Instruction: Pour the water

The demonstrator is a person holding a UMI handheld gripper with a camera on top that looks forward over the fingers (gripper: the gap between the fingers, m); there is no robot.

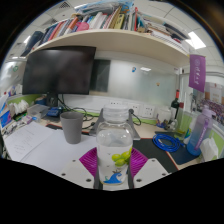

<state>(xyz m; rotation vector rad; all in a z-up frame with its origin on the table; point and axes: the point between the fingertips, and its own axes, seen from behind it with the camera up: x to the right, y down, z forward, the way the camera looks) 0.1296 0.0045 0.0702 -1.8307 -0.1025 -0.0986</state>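
clear glossy plastic bottle [115,135]; matt grey cup [72,125]; smooth white desk [45,150].

Bright ceiling lights [196,40] glare above me; the desk [45,150] is evenly lit, shadows soft, and shelf lines bow strongly outward

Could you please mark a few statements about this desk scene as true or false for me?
1. A clear bottle stands between the gripper fingers. True.
2. The grey cup stands on the desk beyond the fingers, beside the bottle. True.
3. The grey cup is held in the gripper. False: it stands free on the desk, apart from the fingers.
4. The monitor behind the cup shows a bright picture. False: its screen is dark.
5. Books line a shelf above the desk. True.
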